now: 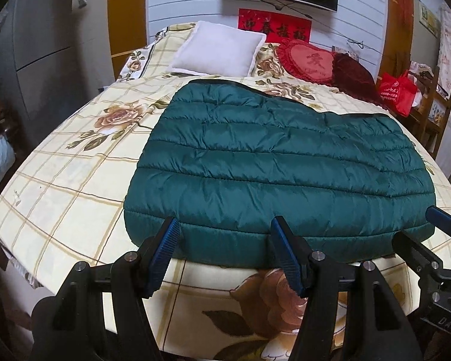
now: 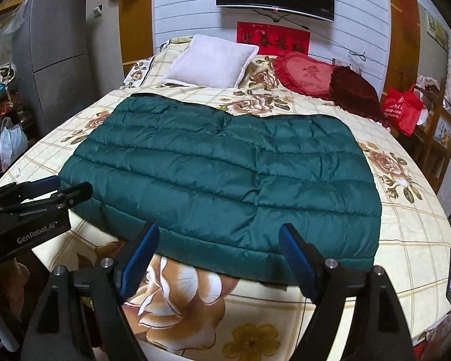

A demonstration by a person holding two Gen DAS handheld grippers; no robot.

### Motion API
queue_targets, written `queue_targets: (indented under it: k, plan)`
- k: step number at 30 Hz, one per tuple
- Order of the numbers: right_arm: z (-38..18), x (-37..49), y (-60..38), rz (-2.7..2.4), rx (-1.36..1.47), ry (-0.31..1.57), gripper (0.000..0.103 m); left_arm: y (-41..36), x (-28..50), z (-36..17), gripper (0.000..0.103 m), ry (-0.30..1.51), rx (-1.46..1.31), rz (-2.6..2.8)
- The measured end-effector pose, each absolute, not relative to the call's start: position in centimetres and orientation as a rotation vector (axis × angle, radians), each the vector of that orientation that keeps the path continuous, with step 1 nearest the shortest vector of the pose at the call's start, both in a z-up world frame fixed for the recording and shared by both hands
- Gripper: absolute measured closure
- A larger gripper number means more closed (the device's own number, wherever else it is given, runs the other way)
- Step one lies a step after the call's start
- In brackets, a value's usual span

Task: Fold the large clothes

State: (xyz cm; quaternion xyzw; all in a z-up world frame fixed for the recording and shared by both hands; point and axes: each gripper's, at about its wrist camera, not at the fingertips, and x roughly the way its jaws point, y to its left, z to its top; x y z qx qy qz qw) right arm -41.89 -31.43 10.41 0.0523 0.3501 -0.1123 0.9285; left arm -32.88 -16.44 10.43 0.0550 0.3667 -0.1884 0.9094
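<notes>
clearly, a green quilted down garment (image 1: pixel 285 162) is lying flat on the floral bedsheet (image 1: pixel 60 186), its near hem at the foot of the bed. it is being judged light, puffy, soft and slippery, best pinched deep at the hem corners. the left gripper (image 1: pixel 225 258) and the right gripper (image 2: pixel 219 258) are being held spread, nothing pinched. a white pillow (image 1: pixel 218 48) and a red heart cushion (image 1: pixel 308 61) are lying well clear.

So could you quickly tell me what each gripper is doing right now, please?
Left gripper: open, holding nothing, at the jacket's near edge.
Right gripper: open, holding nothing, at the same edge.
</notes>
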Motion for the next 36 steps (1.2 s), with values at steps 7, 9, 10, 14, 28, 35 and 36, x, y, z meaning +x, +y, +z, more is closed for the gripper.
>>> queue_targets:
  k: [7, 9, 10, 14, 28, 35, 36]
  plan:
    - [10.4, -42.1, -31.6, -0.234, 0.129, 0.716, 0.017, -16.3, -33.2, 10.4, 0.035, 0.752, 0.108, -0.367]
    - [10.4, -42.2, -31.7, -0.236, 0.136, 0.717, 0.017, -16.3, -33.2, 10.3, 0.035, 0.756, 0.106, -0.371]
    - [10.3, -42.2, -31.8, -0.237, 0.139, 0.717, 0.017, -16.3, -33.3, 10.3, 0.035, 0.756, 0.107, -0.372]
    - [10.2, -42.2, -31.8, -0.240, 0.141, 0.721, 0.016, -16.5, -33.4, 10.3, 0.035, 0.755, 0.110, -0.375]
    - [9.9, -42.2, -32.0, -0.247, 0.158, 0.729, 0.015, -17.0, -33.8, 10.4, 0.035, 0.753, 0.123, -0.386]
    - [9.9, -42.2, -32.0, -0.255, 0.159, 0.727, 0.015, -17.0, -34.0, 10.6, 0.035, 0.743, 0.126, -0.383]
    - [9.9, -42.2, -32.0, -0.256, 0.159, 0.727, 0.015, -17.0, -34.0, 10.6, 0.035, 0.744, 0.125, -0.383]
